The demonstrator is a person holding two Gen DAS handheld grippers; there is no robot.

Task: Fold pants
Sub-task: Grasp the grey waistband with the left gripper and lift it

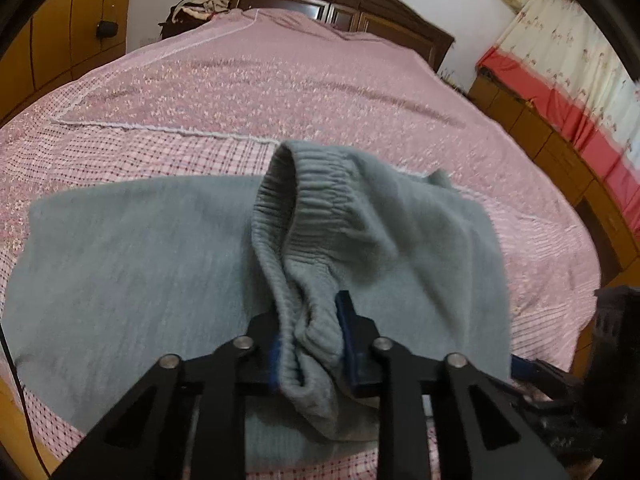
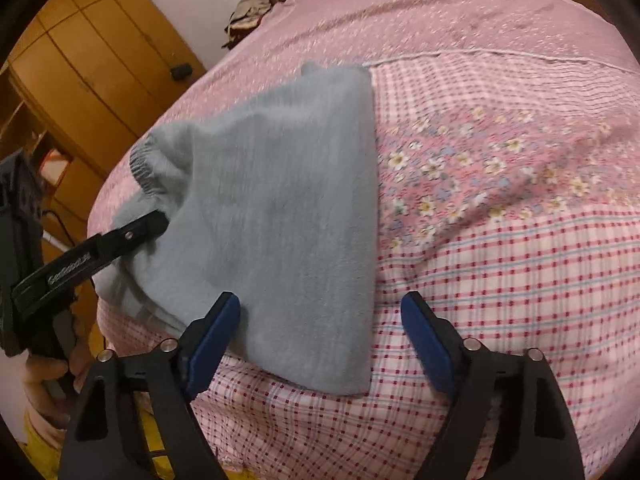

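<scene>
Grey-blue fleece pants (image 1: 132,264) lie folded on the pink bed. My left gripper (image 1: 310,332) is shut on the ribbed elastic waistband (image 1: 316,200) and holds it raised over the rest of the pants. In the right wrist view the pants (image 2: 280,184) lie left of centre and the left gripper (image 2: 154,220) pinches their left side, by the waistband (image 2: 142,160). My right gripper (image 2: 320,332) is open and empty just above the pants' near edge, its left finger (image 2: 216,328) over the fabric and its right finger (image 2: 428,340) over the bedspread.
The pink checked and floral bedspread (image 1: 280,92) covers the bed. A dark headboard (image 1: 340,4) and a clothes pile (image 1: 200,6) sit at the far end. Wooden cabinets (image 1: 552,136) and curtains stand to the right, a wardrobe (image 2: 92,52) to the left.
</scene>
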